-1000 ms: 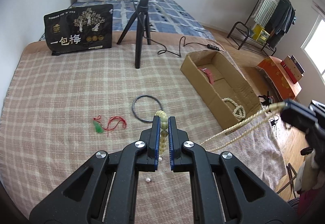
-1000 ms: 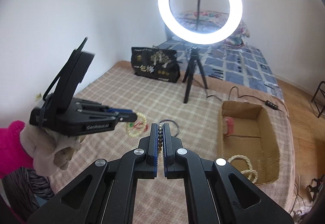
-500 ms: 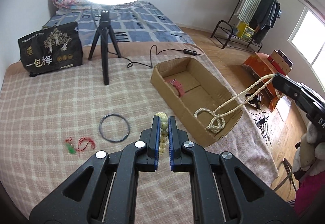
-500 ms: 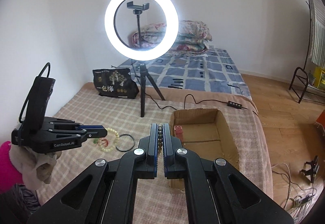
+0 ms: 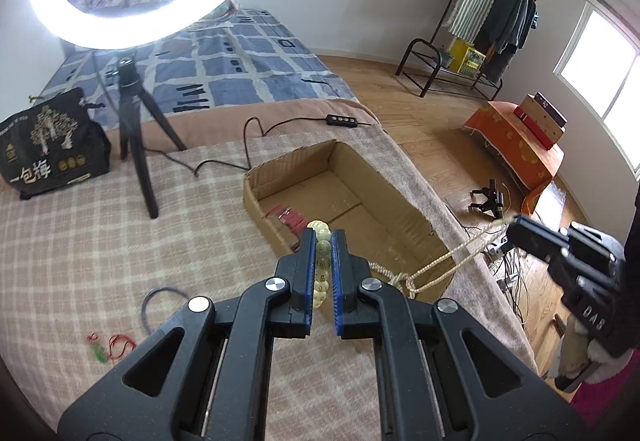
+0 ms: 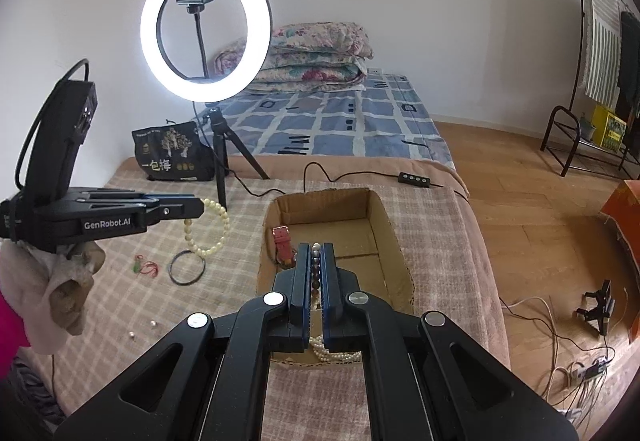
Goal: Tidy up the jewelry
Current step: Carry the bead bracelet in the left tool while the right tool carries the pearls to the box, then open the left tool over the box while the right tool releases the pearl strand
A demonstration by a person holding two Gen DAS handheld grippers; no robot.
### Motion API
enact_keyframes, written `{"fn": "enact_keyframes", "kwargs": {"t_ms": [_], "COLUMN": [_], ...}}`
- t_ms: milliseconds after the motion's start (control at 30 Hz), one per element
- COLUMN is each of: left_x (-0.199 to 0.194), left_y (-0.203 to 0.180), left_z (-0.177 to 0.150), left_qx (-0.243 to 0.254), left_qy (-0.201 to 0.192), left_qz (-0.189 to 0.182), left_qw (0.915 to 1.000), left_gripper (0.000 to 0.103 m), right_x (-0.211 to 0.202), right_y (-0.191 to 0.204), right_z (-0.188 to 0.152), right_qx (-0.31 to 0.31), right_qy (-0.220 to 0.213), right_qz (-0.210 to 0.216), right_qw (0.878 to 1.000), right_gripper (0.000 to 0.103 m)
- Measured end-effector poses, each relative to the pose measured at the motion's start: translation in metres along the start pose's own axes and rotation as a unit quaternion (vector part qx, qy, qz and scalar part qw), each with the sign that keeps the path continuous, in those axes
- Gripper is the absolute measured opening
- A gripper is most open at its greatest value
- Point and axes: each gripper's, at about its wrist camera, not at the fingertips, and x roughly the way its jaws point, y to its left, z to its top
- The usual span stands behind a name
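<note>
My left gripper [image 5: 323,237] is shut on a cream bead bracelet [image 5: 322,261], which hangs as a loop in the right wrist view [image 6: 208,227], above the blanket left of the cardboard box [image 5: 404,201]. My right gripper [image 6: 316,251] is shut on a long pearl necklace [image 6: 332,351] with dark beads showing between its fingers; the strand runs taut from the gripper [image 5: 516,221] down into the box's near end [image 5: 436,265]. A red watch [image 6: 282,245] lies in the box.
A black bangle [image 6: 186,267] and a red cord with a green pendant [image 6: 144,267] lie on the plaid blanket [image 5: 80,241]. A ring light on a tripod [image 6: 218,145] and a black bag [image 6: 172,153] stand behind. Loose pearls [image 6: 142,329] lie near.
Both grippers have swung right toward the box. The left gripper with the bracelet now hangs near the box's left wall. The necklace has dropped deeper into the box's near end.
</note>
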Motion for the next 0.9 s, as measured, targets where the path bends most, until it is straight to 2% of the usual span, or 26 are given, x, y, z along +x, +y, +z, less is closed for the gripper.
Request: {"fn": "enact_keyframes", "kwargs": {"t_ms": [467,900], "left_x": [0.085,0.111], "left_y": [-0.017,-0.031], "left_z": [0.024,0.026], "left_qx": [-0.006,-0.001], "left_qy": [0.033,0.047], "left_qz": [0.006,0.005], "left_qw": [0.9994,0.9989], "left_gripper": [0.005,0.005], "right_x": [0.041,0.05], "right_y": [-0.019,-0.028], "right_z": [-0.021,-0.028], "right_qx": [0.003,0.015], "right_qy": [0.057,0.075], "right_qz": [0.016,0.026], "right_qw": [0.998,0.997], "right_gripper": [0.003,0.003]}}
